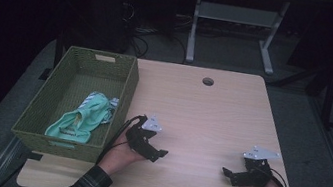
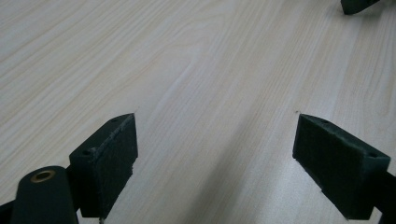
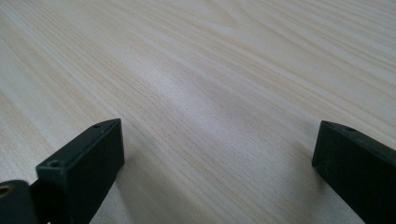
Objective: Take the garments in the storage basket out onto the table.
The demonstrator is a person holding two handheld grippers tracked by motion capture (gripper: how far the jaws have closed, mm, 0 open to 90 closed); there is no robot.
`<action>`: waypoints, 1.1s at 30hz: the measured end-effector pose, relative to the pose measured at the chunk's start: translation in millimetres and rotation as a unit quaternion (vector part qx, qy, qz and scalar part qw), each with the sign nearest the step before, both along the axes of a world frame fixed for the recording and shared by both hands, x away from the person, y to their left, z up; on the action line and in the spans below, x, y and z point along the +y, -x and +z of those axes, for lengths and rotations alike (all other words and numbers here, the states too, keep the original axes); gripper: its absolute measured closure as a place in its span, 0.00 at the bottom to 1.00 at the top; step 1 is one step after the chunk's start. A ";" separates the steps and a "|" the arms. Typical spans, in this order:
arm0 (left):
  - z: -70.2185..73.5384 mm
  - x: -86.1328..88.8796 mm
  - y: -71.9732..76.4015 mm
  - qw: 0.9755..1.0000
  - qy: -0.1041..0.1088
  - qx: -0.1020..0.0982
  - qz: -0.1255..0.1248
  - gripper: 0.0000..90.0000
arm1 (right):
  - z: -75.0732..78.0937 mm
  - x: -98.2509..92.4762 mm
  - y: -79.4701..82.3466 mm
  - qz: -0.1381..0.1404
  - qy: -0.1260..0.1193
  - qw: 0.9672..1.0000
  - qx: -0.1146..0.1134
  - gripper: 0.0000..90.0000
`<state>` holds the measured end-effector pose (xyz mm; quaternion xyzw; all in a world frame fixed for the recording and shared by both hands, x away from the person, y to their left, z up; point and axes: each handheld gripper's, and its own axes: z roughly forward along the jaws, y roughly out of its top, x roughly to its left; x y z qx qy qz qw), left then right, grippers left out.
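Note:
A green woven basket (image 1: pixel 122 97) stands on the left side of the table and holds a mint-green cloth (image 1: pixel 84 117) with a striped piece beside it. My left gripper (image 1: pixel 159 154) rests low over the table just right of the basket, held in a hand. Its jaws stand wide apart with bare wood between them (image 2: pixel 215 154). My right gripper (image 1: pixel 228 176) sits near the table's front right, pointing left toward the other one. It is open too, nothing between its jaws (image 3: pixel 217 158). A tip of the right gripper (image 2: pixel 357 5) shows at the far top right of the left gripper view.
The light wooden table (image 1: pixel 201 114) has a round cable hole (image 1: pixel 208 81) near its far edge. Behind it stand a white desk frame (image 1: pixel 234 23) and tangled cables (image 1: pixel 139 28) on a dark floor.

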<state>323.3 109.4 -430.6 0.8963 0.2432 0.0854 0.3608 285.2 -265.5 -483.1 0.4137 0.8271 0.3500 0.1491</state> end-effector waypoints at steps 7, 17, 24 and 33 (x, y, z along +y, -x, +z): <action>4.0 0.3 -0.4 1.000 0.001 0.002 -0.002 0.15 | 0.0 0.0 0.0 0.000 0.000 1.000 0.000 0.02; 12.0 0.6 -0.9 1.000 0.004 -0.002 -0.005 0.15 | 0.0 0.0 0.0 0.000 0.000 1.000 0.000 0.02; 17.8 1.1 -2.1 1.000 0.008 -0.004 -0.006 0.15 | 0.1 -0.1 0.0 0.000 0.000 1.000 0.001 0.02; 23.4 1.4 -3.6 1.000 0.007 -0.004 -0.007 0.15 | 0.1 0.0 0.0 0.000 0.000 1.000 0.000 0.02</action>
